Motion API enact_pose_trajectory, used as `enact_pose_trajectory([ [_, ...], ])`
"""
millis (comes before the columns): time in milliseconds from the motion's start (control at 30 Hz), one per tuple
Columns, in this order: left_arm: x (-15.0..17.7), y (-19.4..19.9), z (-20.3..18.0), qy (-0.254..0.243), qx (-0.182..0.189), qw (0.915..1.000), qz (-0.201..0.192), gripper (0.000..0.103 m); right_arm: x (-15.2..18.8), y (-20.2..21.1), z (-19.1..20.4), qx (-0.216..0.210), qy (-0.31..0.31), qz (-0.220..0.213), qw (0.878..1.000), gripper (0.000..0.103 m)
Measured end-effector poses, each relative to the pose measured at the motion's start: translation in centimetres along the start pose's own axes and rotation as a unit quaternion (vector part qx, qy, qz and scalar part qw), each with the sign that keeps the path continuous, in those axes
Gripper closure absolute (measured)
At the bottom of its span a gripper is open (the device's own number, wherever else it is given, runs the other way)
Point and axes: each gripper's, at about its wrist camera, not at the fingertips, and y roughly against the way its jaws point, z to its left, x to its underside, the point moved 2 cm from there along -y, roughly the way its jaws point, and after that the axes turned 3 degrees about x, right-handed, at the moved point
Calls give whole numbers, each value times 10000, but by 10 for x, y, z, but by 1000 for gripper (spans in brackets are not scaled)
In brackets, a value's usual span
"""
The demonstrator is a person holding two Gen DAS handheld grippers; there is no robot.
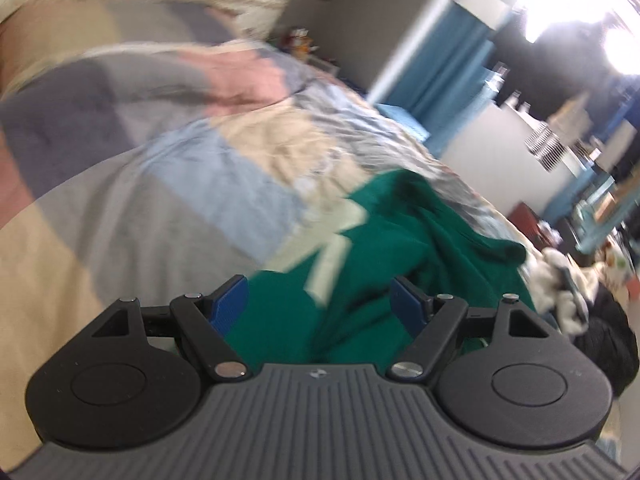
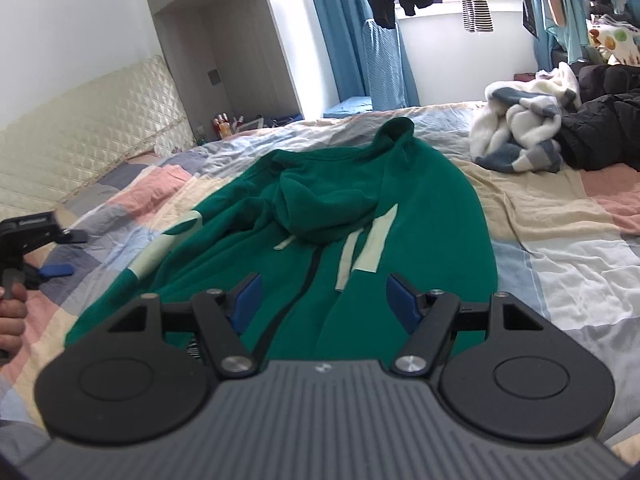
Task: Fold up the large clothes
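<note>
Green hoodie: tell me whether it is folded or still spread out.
Spread out, not folded: the green hoodie lies lengthwise on the bed, hood flopped over its front.

Left wrist view is motion-blurred thruout: bedspread [image 1: 120, 200] patches smear, and the pale stripes on the green hoodie [image 1: 400, 240] have soft edges. Window area [image 1: 580, 8] top right is blown out, no detail. Hoodie's near hem is hidden behind the left gripper [image 1: 320, 308] body. Right wrist view: near hem likewise hidden behind the right gripper [image 2: 324, 300]. Person's hand [image 2: 12, 312] cut off by left edge. Small bottles [image 2: 224, 124] by the headboard too small to ID.
</note>
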Motion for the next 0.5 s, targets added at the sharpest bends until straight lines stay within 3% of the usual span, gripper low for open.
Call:
enact_pose_trajectory([
  [267,15,-51,48,-24,-558,9958,724,23,16,-21,-7,178,44,209,9996,33],
  [400,30,-80,52,22,-354,9918,1225,31,18,-33,-15,341,-70,358,9988,33],
  [500,36,-91,49,-10,-16,9883,1523,48,17,-31,-20,401,-400,272,9980,33],
])
